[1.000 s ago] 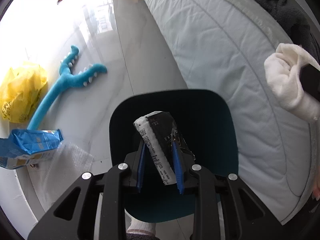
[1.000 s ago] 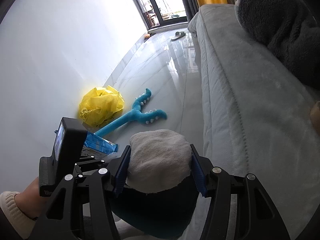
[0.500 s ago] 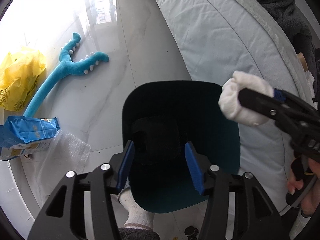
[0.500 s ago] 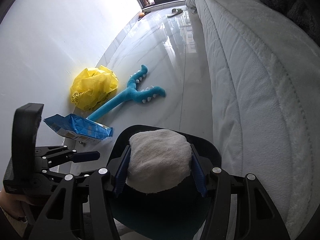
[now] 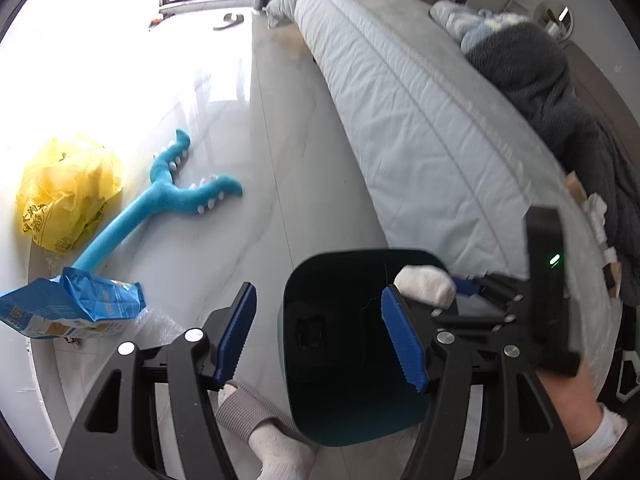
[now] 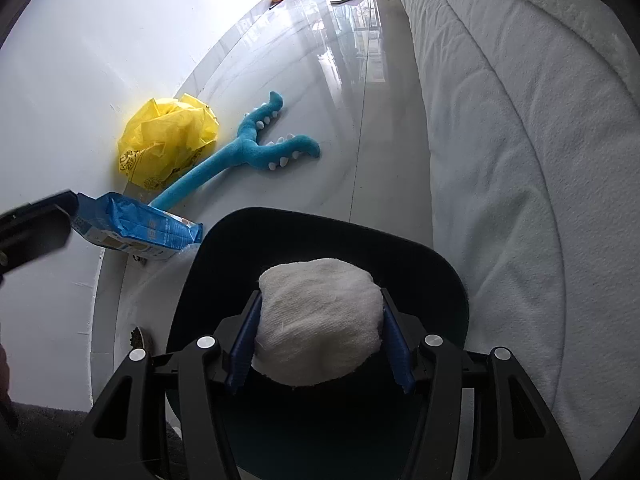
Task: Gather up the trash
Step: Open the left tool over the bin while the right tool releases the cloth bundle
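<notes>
A dark teal trash bin (image 5: 352, 408) stands on the floor beside the bed; it also shows in the right wrist view (image 6: 424, 256). My left gripper (image 5: 320, 332) is open and empty, near the bin's left rim. A dark wrapper (image 5: 310, 332) lies inside the bin. My right gripper (image 6: 320, 340) is shut on a white wad of tissue (image 6: 318, 326) and holds it over the bin opening. The wad (image 5: 426, 286) also shows in the left wrist view.
A blue snack bag (image 5: 72, 312), bubble wrap (image 5: 160, 324), a yellow plastic bag (image 5: 68, 192) and a blue plush toy (image 5: 168, 196) lie on the white floor at left. The grey-white bed (image 5: 420, 128) runs along the right. My socked foot (image 5: 272, 440) is by the bin.
My left gripper opened and dropped the dark wrapper into the bin, then lifted and tilted up. My right gripper carried the tissue wad over the bin opening.
</notes>
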`<state>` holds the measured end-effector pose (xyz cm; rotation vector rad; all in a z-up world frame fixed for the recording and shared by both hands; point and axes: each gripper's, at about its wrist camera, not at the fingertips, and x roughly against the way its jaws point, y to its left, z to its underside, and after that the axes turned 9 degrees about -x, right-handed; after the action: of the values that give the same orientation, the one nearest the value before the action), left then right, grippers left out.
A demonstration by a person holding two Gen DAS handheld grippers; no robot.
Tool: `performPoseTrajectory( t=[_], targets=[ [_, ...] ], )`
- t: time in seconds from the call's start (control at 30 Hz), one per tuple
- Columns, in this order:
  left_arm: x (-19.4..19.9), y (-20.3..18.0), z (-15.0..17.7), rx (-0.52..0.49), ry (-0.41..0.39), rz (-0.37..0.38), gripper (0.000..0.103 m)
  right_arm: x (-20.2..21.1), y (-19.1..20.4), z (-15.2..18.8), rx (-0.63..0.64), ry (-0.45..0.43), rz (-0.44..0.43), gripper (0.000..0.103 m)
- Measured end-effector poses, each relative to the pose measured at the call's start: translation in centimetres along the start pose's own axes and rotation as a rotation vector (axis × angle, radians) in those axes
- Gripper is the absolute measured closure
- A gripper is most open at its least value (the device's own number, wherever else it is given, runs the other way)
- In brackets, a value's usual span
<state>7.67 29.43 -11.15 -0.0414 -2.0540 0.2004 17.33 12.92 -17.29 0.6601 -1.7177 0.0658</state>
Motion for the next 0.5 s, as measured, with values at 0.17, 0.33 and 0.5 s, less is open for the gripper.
performPoseTrajectory(
  t=[0.17,0.33,0.5],
  targets=[
    [2.7,-0.4,-1.3,0.013,-0.100,-0.011,0.035,-0.6,0.3,0.6,0.028,0.025,0.033,0.044],
    [5.4,-1.7,-2.5,-0.006,-0.207,-0.014,0.035,-0.1,0.7,1.1,0.022,0.038,0.014,0.031],
    [7.1,-2.8,-3.5,-0.015,-0.277,-0.021,0.035,2.3,1.3,1.6,0.050,0.000,-0.014,0.026]
  ],
)
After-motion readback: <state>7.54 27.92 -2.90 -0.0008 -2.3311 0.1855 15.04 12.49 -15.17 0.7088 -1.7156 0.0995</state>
